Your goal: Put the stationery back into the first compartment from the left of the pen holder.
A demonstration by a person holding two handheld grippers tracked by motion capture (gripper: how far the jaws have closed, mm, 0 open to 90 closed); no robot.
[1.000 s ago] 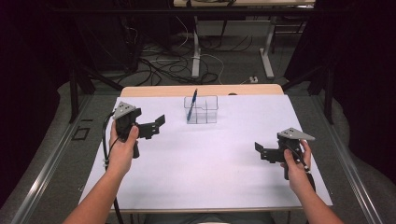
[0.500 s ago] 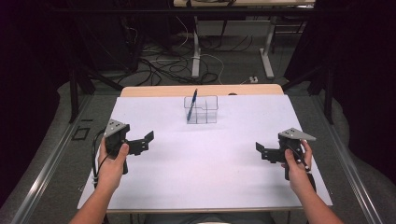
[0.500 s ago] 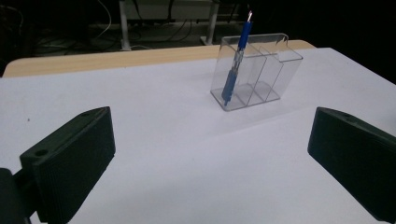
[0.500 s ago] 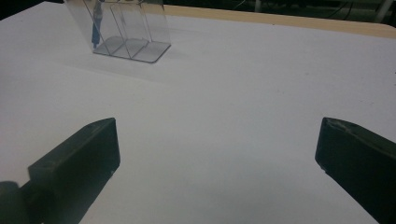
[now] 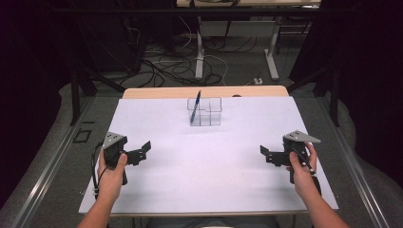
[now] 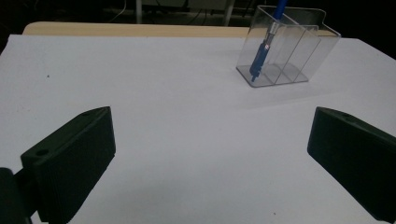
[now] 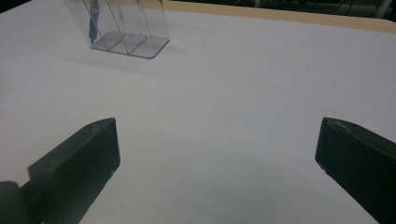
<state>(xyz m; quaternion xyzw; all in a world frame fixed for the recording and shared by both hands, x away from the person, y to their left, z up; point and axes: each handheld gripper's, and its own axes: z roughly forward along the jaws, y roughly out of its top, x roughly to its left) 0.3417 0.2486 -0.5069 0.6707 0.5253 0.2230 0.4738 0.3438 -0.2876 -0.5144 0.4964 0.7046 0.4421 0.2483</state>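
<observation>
- Two grippers in my hands, both low over the white table cover; my left gripper sits near the left edge, my right gripper near the right edge, well apart from each other
- Left gripper: jaws spread wide, nothing between them — in the left gripper view I just see bare white cover in the gap; my left hand is wrapped around the handle, cable looping off beside it
- Right gripper: same deal, jaws wide apart and holding nothing; my right hand grips the handle, grey plate on top
- The clear organizer stands upright toward the far side of the cover, roughly between the two grippers but well beyond both; it's got three compartments divided by clear walls
- The blue pen leans in the organizer's left end compartment, as seen from above — tip down, top poking out over the rim; the other compartments look empty
- From the left gripper view the organizer sits up and to the right of the gap; from the right gripper view it's up at the top left, cut off by the frame
- A strip of bare wooden tabletop shows past the cover's far edge
</observation>
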